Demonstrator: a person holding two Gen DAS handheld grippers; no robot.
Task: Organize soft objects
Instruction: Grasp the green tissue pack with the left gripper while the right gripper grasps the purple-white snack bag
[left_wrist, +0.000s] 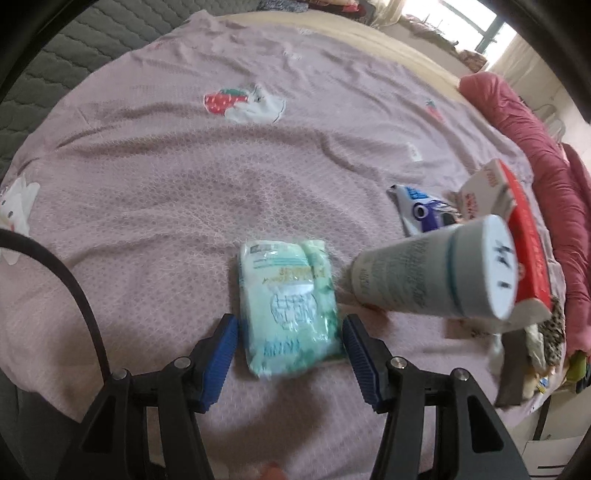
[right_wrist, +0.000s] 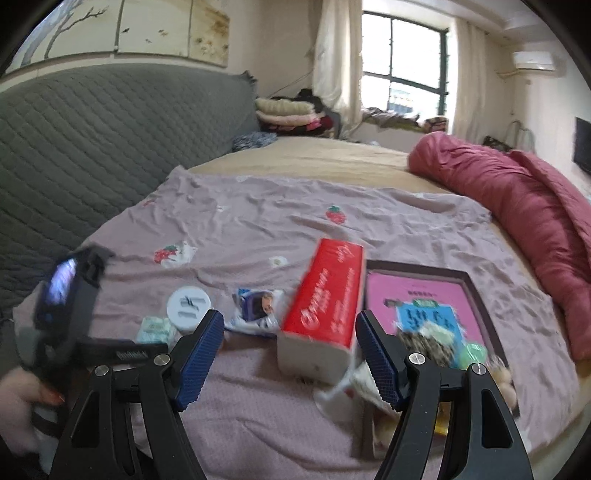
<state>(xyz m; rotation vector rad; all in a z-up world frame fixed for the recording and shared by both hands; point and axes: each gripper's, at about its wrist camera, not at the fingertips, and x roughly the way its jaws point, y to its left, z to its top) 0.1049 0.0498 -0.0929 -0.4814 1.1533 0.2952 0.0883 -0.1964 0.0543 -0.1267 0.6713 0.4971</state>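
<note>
On the bed, over the pink sheet (left_wrist: 155, 192) w/ strawberry prints, your left tongs (left_wrist: 290, 354) stand wide, blue pads either side of the pale green tissue pack (left_wrist: 290, 306). The pack lies flat on the sheet btwn the pads; gaps show on both sides, so nothing's gripped. Just right of the pack a white tube (left_wrist: 436, 273) w/ a flat cap lies on its side, cap toward the camera. Behind it sit a blue-and-white packet (left_wrist: 417, 210) and the red box (left_wrist: 524, 236).

In the right wrist view your right tongs (right_wrist: 290, 354) are also wide and hold nothing. The red box (right_wrist: 325, 299) lies btwn their tips and a bit beyond, not touched as far as you can see. Right of it is a dark-framed tray (right_wrist: 476, 291) w/ a pink-and-blue book in it and a few small soft bits at its near end, too blurred to name. Your left hand (right_wrist: 22, 406) grips its device at the left edge, w/ the tube cap (right_wrist: 188, 306) and green pack (right_wrist: 155, 330) just past it. A red quilt (right_wrist: 517, 192) is rolled along the bed's right side.
</note>
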